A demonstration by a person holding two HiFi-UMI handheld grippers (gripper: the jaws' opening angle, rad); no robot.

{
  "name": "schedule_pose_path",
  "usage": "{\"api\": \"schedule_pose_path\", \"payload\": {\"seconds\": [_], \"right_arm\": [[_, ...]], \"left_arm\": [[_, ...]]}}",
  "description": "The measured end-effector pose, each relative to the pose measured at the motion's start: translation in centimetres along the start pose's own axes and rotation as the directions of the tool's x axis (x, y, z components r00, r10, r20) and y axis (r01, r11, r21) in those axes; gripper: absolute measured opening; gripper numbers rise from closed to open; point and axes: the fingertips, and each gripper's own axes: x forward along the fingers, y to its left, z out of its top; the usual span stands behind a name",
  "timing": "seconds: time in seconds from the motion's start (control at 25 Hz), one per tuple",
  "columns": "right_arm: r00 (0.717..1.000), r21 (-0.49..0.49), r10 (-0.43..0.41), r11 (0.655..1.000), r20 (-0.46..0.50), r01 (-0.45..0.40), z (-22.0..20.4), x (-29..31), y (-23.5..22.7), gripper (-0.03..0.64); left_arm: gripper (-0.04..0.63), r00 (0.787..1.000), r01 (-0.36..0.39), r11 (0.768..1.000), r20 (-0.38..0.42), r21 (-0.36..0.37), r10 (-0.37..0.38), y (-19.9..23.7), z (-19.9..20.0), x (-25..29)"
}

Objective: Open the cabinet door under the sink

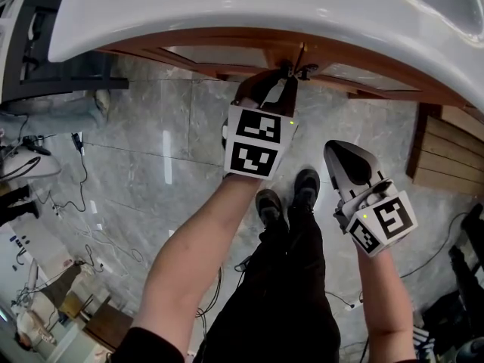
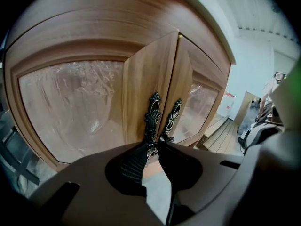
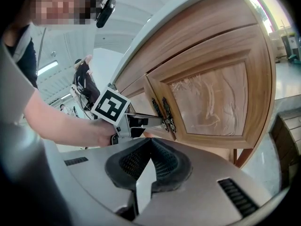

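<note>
The left gripper [image 2: 153, 145] is clamped on the lower end of the ornate dark handle [image 2: 153, 112] of the left cabinet door [image 2: 141, 79], which is seen slightly ajar under the white sink [image 1: 227, 6]. The right gripper [image 3: 150, 141] is held clenched and empty, nearer and to the right, apart from the cabinet.

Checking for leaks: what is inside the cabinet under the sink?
Nothing inside shows. The left door and right door cover it, and their glass panels are too cloudy to see through. The left tongs grip the left door's handle.
</note>
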Motion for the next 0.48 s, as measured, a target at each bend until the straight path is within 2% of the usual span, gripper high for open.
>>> {"api": "schedule_pose_path", "payload": {"seconds": [0.16, 0.28, 0.48], "right_arm": [[1.000, 0.000, -0.010, 1.000, -0.006, 0.010, -0.1, -0.5, -0.2, 0.014], [1.000, -0.004, -0.011, 1.000, 0.028, 0.011, 1.2, -0.5, -0.4, 0.015], [0.996, -0.112, 0.021, 0.994, 0.086, -0.011, 4.6, 1.0, 0.3, 0.024]], "left_arm": [[0.087, 0.998, 0.060, 0.998, 0.017, 0.005, -0.060, -0.6, -0.7, -1.2], [0.086, 0.994, 0.108, 0.993, 0.032, 0.039, -0.109, -0.9, -1.2, -1.8], [0.086, 0.988, 0.149, 0.985, 0.023, 0.085, -0.152, -1.6, -2.7, -2.9]]}}
